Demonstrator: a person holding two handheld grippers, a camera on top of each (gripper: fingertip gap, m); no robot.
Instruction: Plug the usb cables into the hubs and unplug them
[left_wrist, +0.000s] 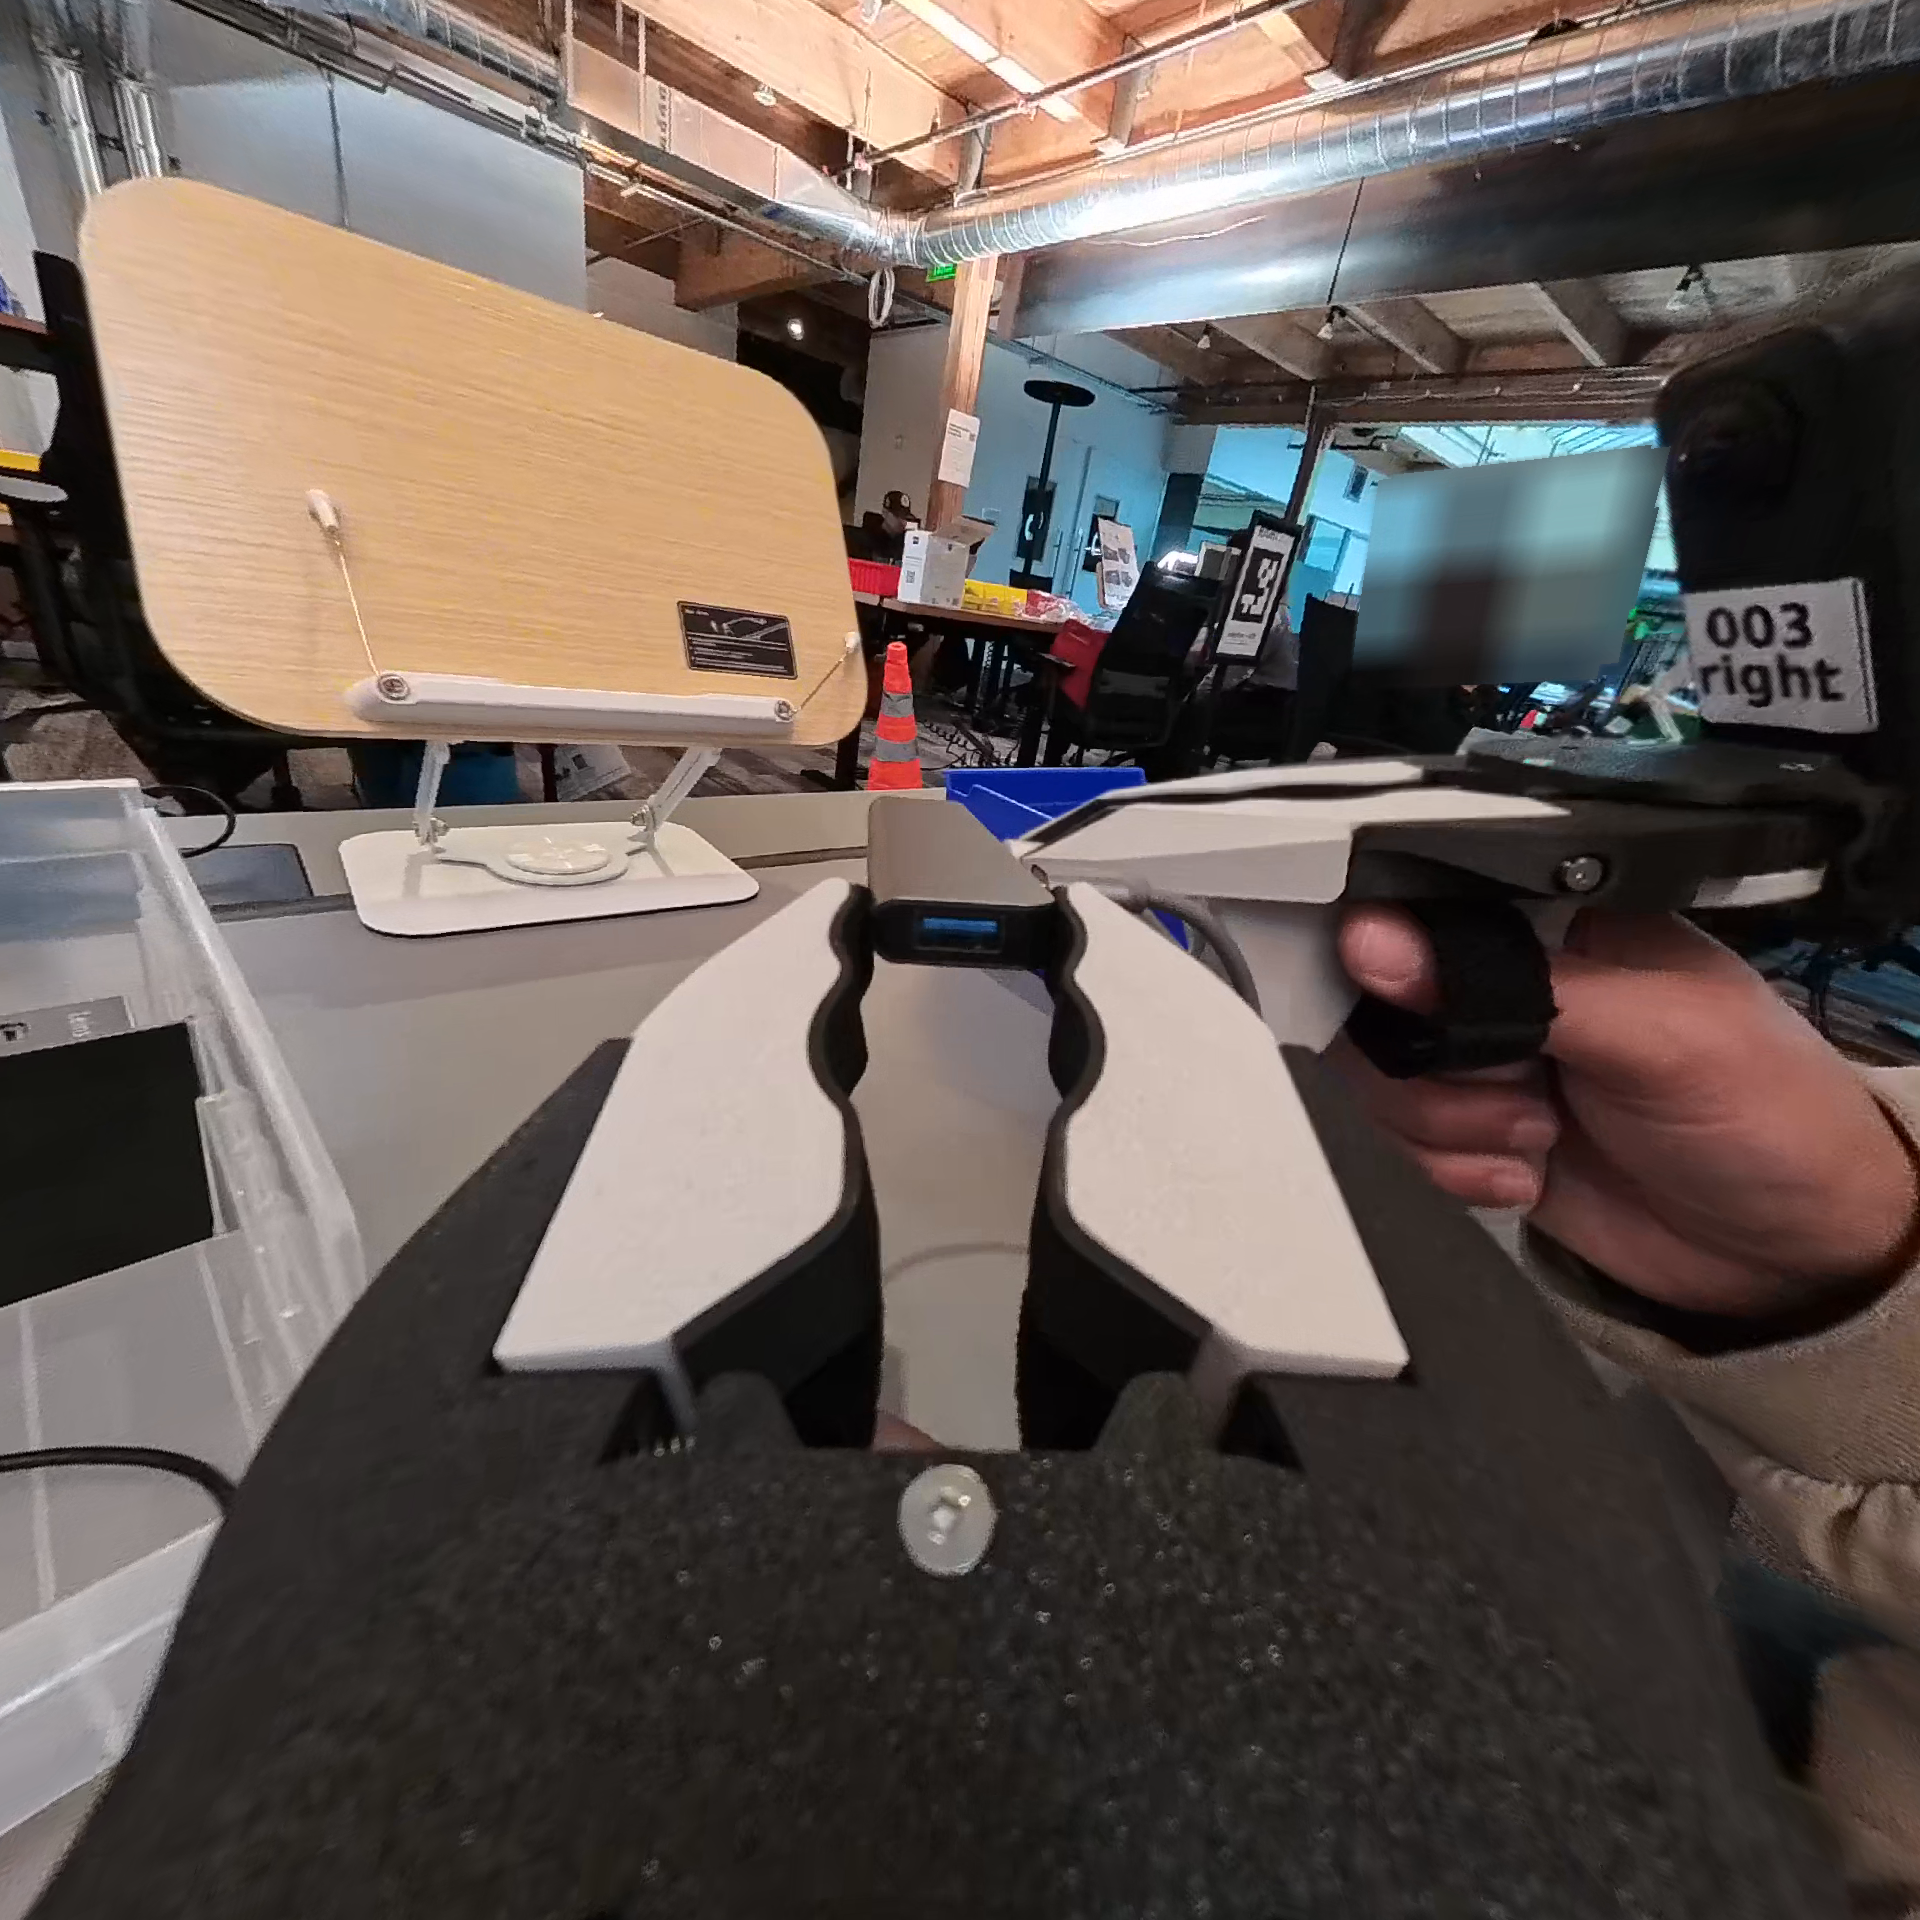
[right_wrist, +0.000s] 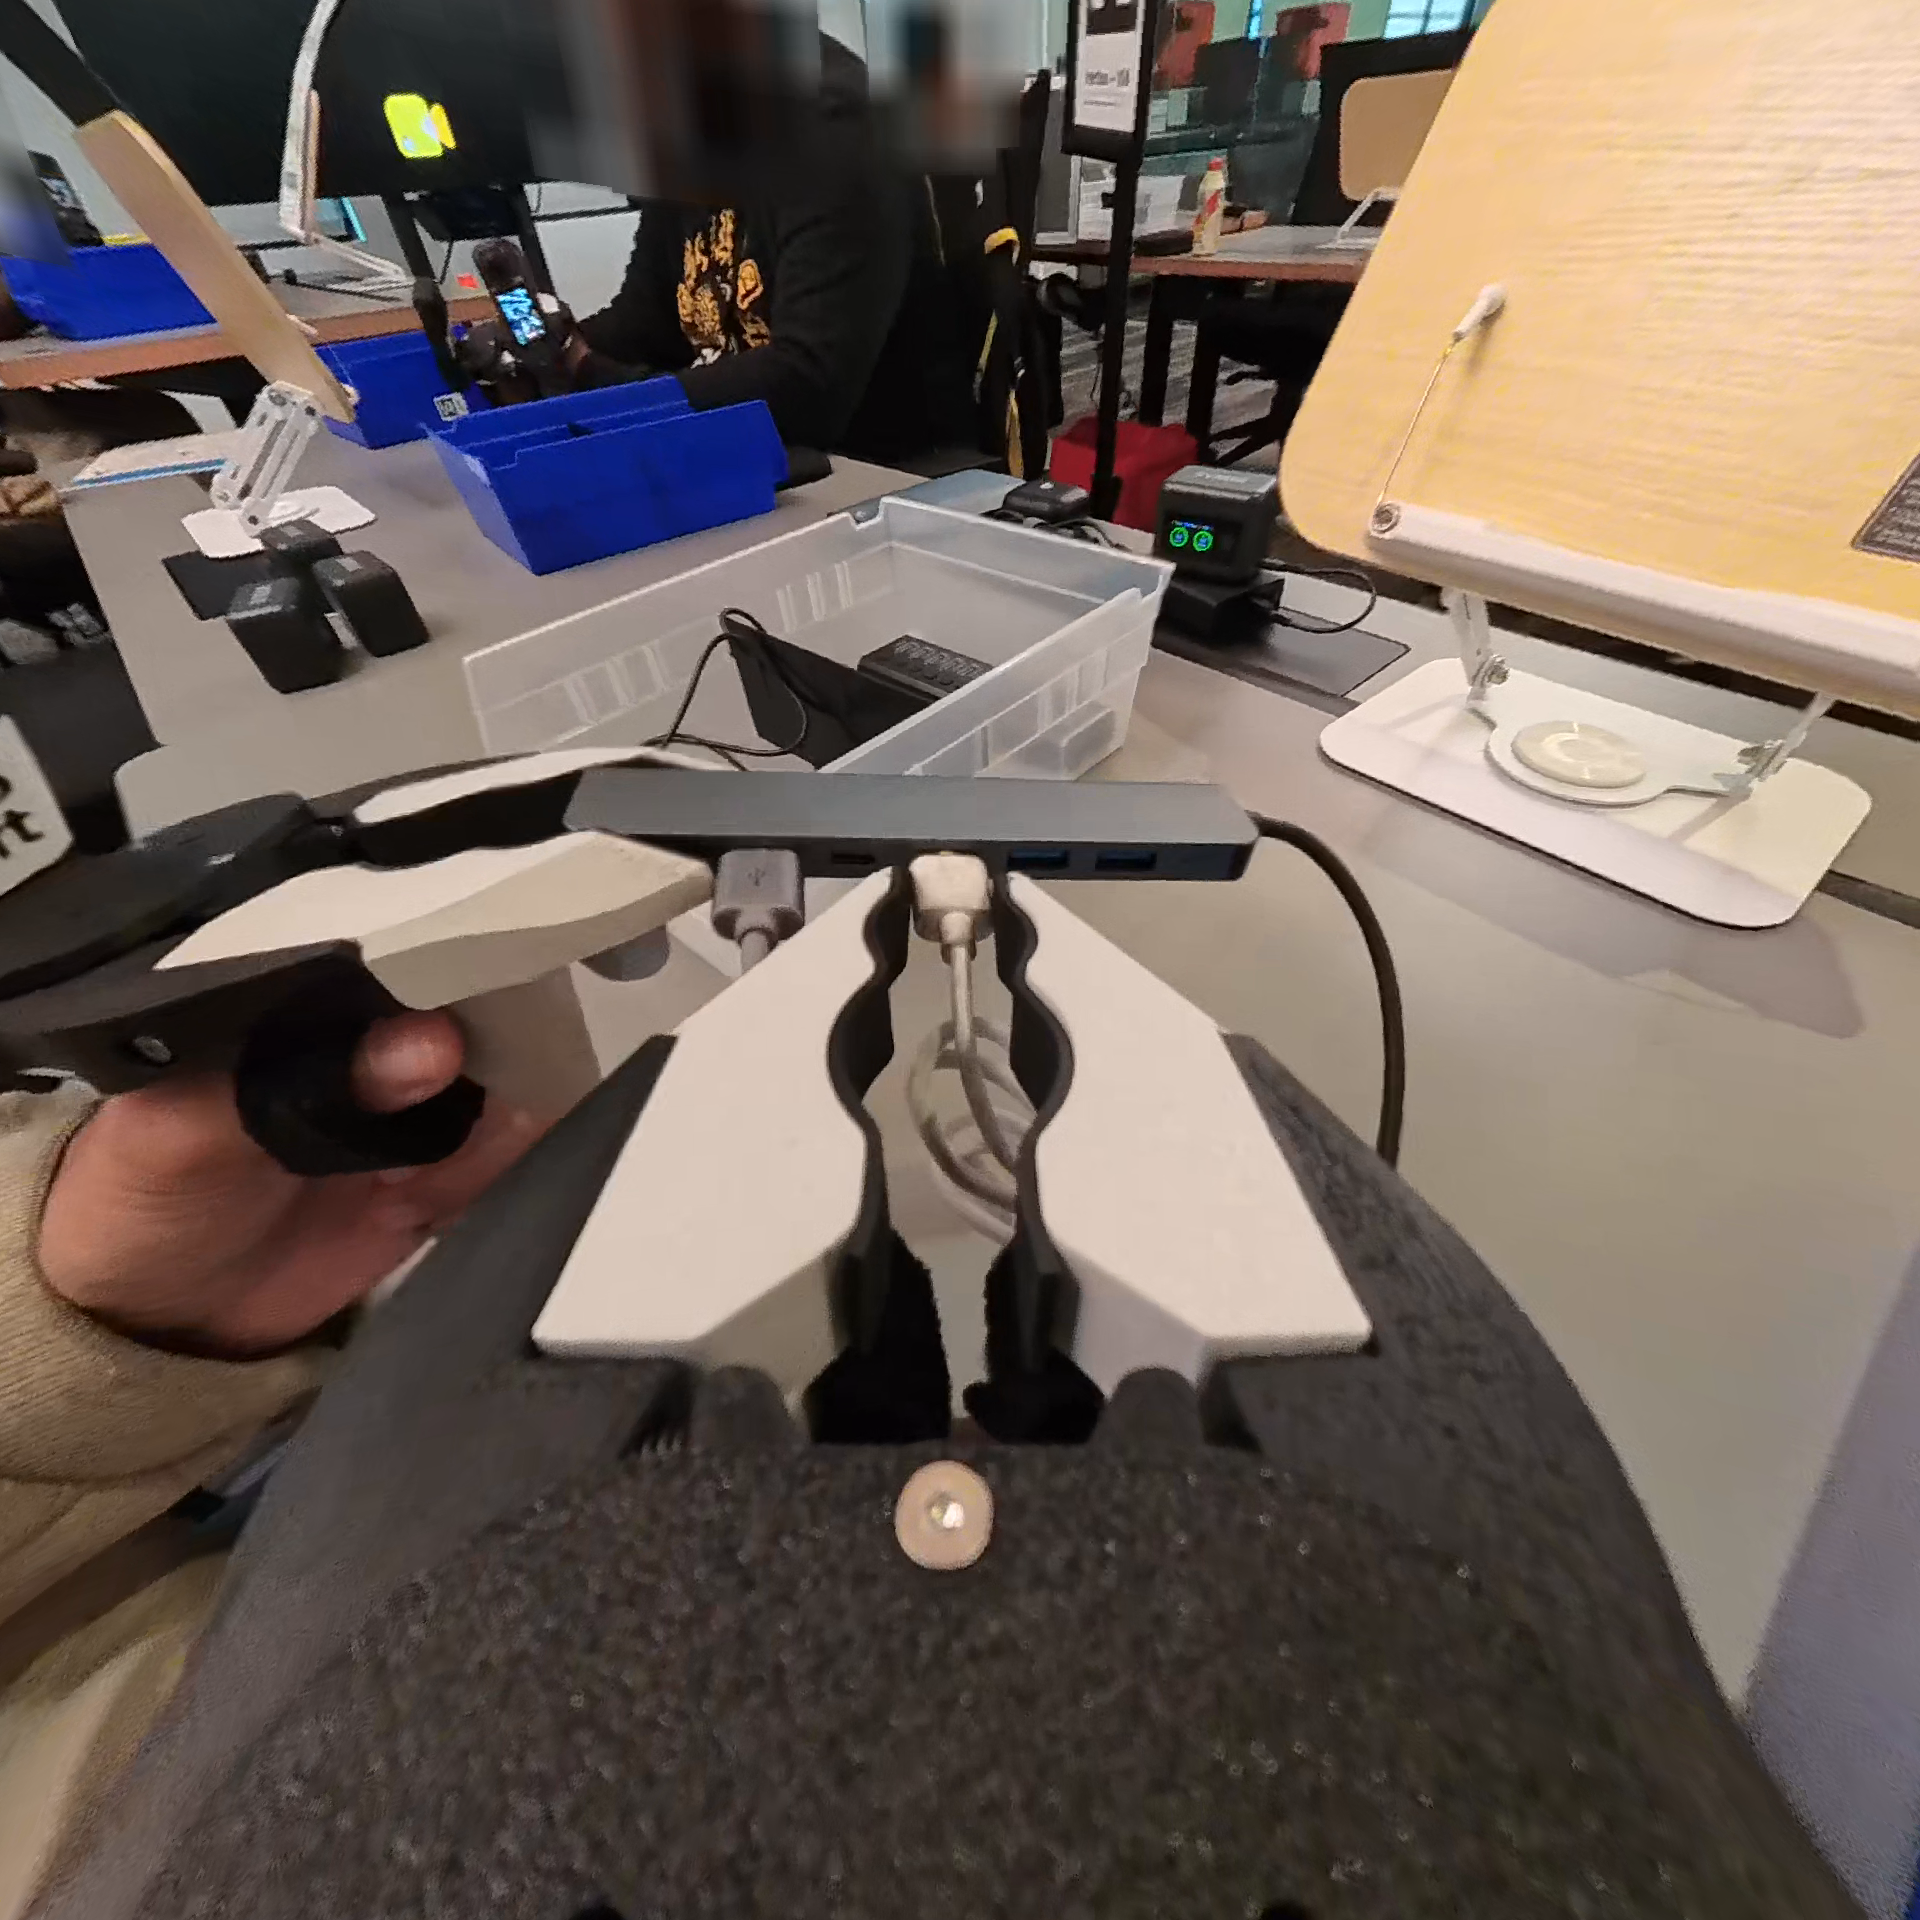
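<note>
Right gripper (right_wrist: 948, 914) jaws pinch white plug (right_wrist: 948, 896) seated in hub (right_wrist: 914, 812); left gripper (left_wrist: 961, 925) jaws clamp hub end; hub's long axis crosswise to plug.

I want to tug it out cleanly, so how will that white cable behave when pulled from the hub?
The white cable looks floppy: it hangs in loose loops below its plug, so it should trail limply. The plug looks rigid and short, apt to slip unless the right gripper squeezes squarely. The hub seems light, likely following without the left gripper bracing it.
</note>
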